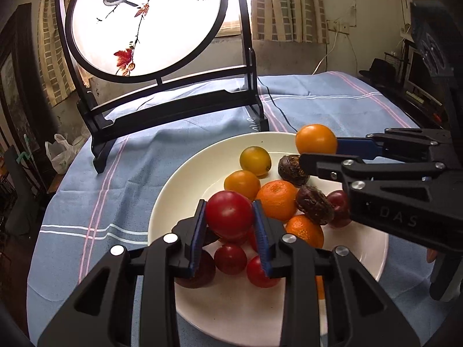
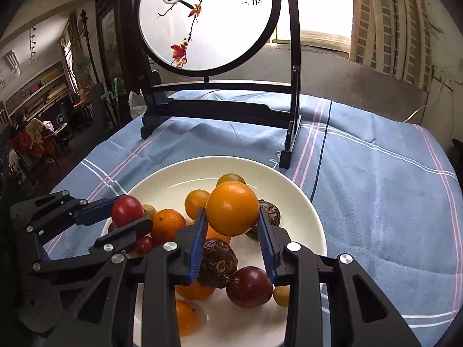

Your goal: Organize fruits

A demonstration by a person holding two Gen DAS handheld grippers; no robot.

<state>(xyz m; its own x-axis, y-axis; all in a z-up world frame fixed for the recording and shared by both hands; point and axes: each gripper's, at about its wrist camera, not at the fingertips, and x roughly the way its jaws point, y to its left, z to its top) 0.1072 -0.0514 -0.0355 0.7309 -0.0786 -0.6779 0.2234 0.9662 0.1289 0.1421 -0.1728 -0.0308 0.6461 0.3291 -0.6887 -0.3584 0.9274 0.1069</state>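
Observation:
A white plate on the blue cloth holds several fruits: red tomatoes, orange tomatoes, mandarins and dark brown wrinkled fruits. My left gripper is shut on a red tomato, held above the plate's left side. My right gripper is shut on an orange tomato, lifted over the plate's far right part. A mandarin and a brown fruit lie between the two grippers.
A black stand with a round bird painting stands on the table behind the plate. A black cable runs over the blue striped tablecloth. A white plastic bag sits beyond the table's left edge.

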